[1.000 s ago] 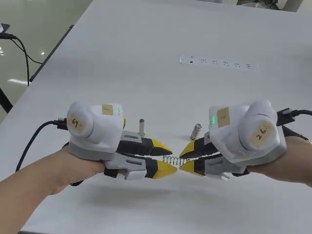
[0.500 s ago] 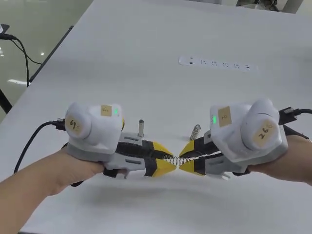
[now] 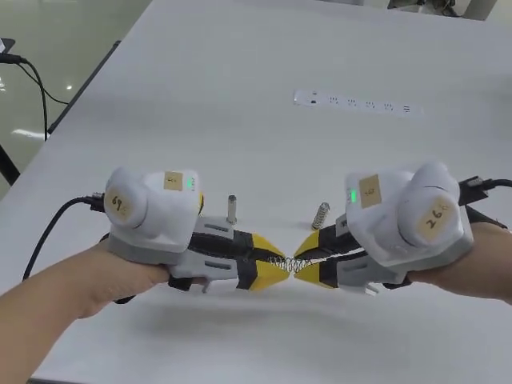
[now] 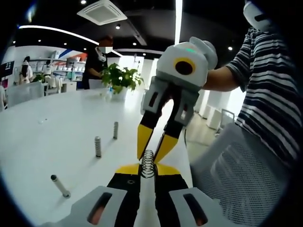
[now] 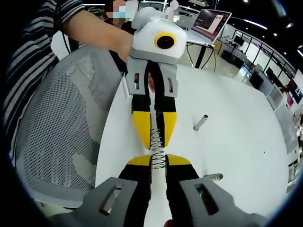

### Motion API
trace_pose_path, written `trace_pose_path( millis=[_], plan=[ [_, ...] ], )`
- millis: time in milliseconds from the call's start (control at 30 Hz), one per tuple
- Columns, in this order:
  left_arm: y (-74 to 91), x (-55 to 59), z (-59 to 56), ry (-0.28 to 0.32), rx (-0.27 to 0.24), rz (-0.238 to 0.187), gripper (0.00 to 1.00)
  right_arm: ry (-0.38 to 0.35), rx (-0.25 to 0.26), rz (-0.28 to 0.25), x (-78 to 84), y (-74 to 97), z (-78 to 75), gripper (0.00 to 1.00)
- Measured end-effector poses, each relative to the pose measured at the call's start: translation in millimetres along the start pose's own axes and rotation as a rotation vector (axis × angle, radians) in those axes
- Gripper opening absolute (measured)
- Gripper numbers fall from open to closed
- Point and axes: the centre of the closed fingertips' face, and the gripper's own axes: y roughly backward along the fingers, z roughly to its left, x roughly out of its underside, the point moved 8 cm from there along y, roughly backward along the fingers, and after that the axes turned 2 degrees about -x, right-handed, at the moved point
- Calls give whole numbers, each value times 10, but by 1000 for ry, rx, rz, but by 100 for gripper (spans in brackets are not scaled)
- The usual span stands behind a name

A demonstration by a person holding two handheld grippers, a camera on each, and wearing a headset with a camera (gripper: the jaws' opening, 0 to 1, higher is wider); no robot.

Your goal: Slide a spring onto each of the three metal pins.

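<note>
A small steel spring hangs level above the white table, bridging the two grippers. My left gripper is shut on one end of it and my right gripper on the other, yellow tips almost touching. In the left gripper view the spring stands between my left gripper tips, with the right gripper's jaws closing around its top. The right gripper view has the spring running from my right gripper into the left one's jaws. A bare pin and a pin wearing a spring stand just behind.
A white power strip lies far back on the table. In the left gripper view a bare pin, a sprung pin and a third pin stand to the left. A mesh chair sits by the table edge.
My left gripper has slid right toward the right one and its jaws have shut on the free end of the spring. Less of the spring shows between the tips.
</note>
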Motion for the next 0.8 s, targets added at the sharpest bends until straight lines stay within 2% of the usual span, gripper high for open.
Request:
trace_pose_path(
  millis=[167,400,800],
  plan=[
    [-2,0,-9,6,7,-1,3,-26,0,-13,18,12,7,8],
    [-3,0,-20,14,19,0,3,-47,3,-5,89,35,-3,12],
    [26,9,2,25,23,3,3,21,3,-14,90,34,26,8]
  ],
)
